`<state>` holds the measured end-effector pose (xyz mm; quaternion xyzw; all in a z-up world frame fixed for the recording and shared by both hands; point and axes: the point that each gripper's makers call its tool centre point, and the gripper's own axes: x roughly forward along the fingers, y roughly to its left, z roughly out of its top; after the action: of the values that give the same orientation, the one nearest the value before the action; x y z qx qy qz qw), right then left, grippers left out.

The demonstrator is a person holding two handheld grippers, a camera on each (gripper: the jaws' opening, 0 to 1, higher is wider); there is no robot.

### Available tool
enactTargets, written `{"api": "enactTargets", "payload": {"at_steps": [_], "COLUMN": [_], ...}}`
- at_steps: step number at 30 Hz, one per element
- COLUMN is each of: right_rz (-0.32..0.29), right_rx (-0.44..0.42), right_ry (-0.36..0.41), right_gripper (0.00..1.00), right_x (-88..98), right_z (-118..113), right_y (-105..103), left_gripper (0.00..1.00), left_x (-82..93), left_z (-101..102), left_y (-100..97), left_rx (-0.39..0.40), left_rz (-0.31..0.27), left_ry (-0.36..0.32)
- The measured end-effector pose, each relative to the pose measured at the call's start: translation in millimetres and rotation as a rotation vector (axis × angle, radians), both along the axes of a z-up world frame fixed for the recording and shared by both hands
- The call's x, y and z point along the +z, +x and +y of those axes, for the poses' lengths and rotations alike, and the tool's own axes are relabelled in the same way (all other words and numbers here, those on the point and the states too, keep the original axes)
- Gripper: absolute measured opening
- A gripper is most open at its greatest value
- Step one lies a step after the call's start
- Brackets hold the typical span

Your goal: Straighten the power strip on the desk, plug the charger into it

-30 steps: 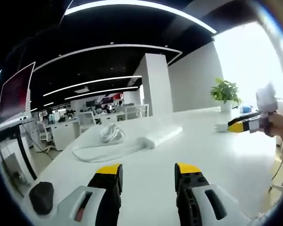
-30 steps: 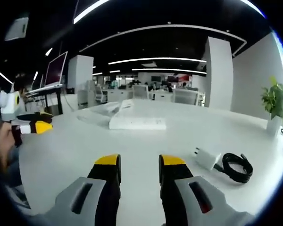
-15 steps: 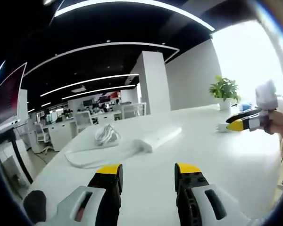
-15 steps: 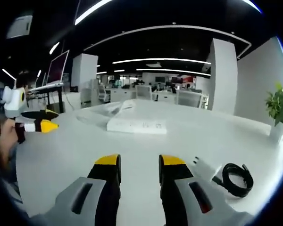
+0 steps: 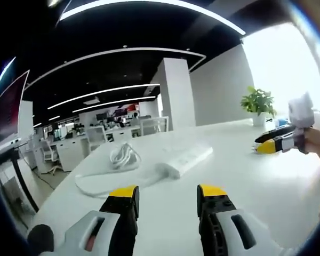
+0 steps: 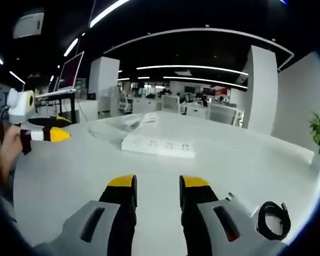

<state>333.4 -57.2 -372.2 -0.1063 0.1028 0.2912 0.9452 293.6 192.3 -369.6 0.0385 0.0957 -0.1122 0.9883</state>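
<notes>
Both grippers' jaws parted, empty; power strip (image 6: 159,145) lies well ahead.

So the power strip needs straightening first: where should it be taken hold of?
Probably across the narrow width of the power strip, near the free end away from its cord. It lies flat, a long slim bar, so the right gripper, open and facing it, could come from above and close on the long sides.

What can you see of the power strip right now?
The long flat white plastic power strip lies flat on the white desk, with a row of sockets on its top face. Its white cable runs off one end and loops into a bundle. It sits ahead of both claws, neither touching it.
</notes>
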Motion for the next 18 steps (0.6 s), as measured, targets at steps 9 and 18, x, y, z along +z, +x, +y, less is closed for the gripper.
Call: {"api": "enactTargets", "payload": {"at_steps": [9,18], "right_rz": [0.014,0.021], "right_rx": [0.042,0.048], "right_ry": [-0.006,-0.007], "right_gripper": [0.32,0.31], "right_x": [-2.2,-3.9], "right_z": [9,5], "right_y": [11,24], "left_gripper": [0.44,0.44], "left_x": [2.5,0.4], "left_z": [-1,-6], "left_y": [12.2,22.4], "left_rx": [-0.008,-0.025], "left_rz": [0.008,0.003], "left_ry": [0.008,-0.002]}}
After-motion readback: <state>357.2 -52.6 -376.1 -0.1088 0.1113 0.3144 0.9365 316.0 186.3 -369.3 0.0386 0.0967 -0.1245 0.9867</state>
